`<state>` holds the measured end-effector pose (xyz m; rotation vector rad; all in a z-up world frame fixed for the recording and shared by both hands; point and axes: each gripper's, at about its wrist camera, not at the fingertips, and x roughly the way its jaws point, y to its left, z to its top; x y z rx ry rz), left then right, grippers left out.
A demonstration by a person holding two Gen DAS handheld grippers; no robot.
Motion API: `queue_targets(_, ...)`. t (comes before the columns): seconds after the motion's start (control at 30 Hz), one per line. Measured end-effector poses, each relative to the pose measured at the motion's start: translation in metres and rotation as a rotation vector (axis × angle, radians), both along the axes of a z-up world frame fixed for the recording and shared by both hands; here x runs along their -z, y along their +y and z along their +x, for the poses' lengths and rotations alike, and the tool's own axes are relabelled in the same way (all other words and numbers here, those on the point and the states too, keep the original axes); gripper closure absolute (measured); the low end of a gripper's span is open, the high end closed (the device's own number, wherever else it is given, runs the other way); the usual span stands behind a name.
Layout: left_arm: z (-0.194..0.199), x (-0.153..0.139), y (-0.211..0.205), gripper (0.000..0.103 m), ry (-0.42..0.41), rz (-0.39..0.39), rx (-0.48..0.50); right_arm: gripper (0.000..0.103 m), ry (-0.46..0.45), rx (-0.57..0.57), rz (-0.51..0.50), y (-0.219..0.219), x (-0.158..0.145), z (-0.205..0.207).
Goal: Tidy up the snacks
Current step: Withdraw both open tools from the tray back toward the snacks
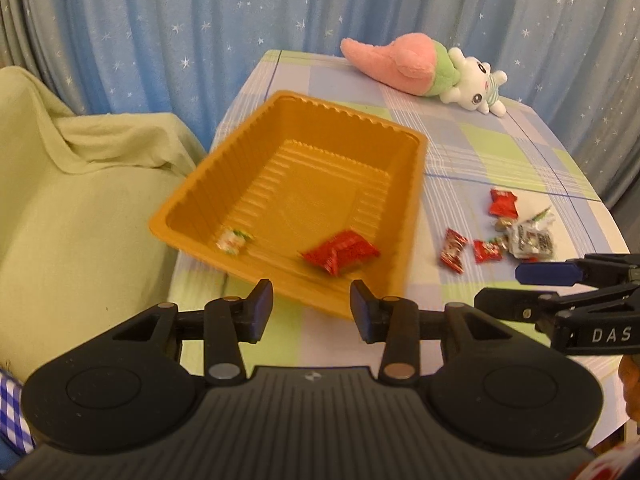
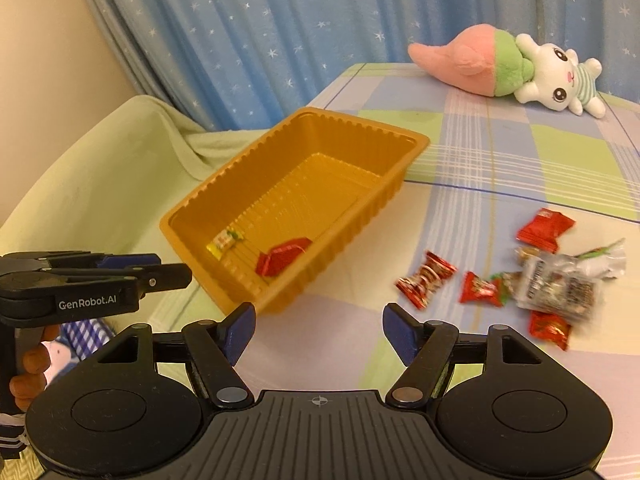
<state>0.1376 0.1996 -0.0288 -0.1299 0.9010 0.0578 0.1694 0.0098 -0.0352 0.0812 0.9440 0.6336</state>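
An orange plastic tray [image 1: 344,110] [image 2: 360,120] sits at the left edge of the checked table. In it lie a red packet [image 1: 340,254] [image 2: 284,260] and a small white-green candy [image 1: 232,240] [image 2: 226,242]. Loose snacks lie on the cloth to its right: a red packet [image 1: 502,202] [image 2: 546,228], a twisted red candy [image 1: 454,250] [image 2: 426,278] and a silver packet [image 1: 532,238] [image 2: 560,284]. My left gripper [image 1: 312,302] [image 2: 174,267] hovers open before the tray's near wall, holding nothing. My right gripper [image 2: 319,320] [image 1: 500,286] is open and bare, between tray and snacks.
A pink and white plush toy [image 1: 420,68] [image 2: 500,64] lies at the table's far side. A seat under pale green cloth [image 1: 80,200] [image 2: 100,184] stands left of the table. A blue starred curtain [image 1: 200,20] hangs behind. A hand [image 2: 30,364] grips the left tool.
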Motion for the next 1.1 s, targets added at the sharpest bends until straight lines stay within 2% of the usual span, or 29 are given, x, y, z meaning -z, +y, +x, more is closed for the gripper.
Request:
queue_targets(0.37,-0.020,0.007,-0.067,0.064,0.023,-0.009,0.009,0.032,0.029,0.010,-0.026,-0.070,0.011,-0.018)
queue_targets(0.7,-0.017,0.016,-0.117,0.064,0.033,-0.004,0.040,0.032,0.058,0.057,-0.041,-0.128,0.021,-0.020)
queue_targets(1.1,-0.003,0.027,-0.151,0.064,0.024,0.020,0.039,0.032,0.001,0.059,-0.088,-0.168,0.031,-0.004)
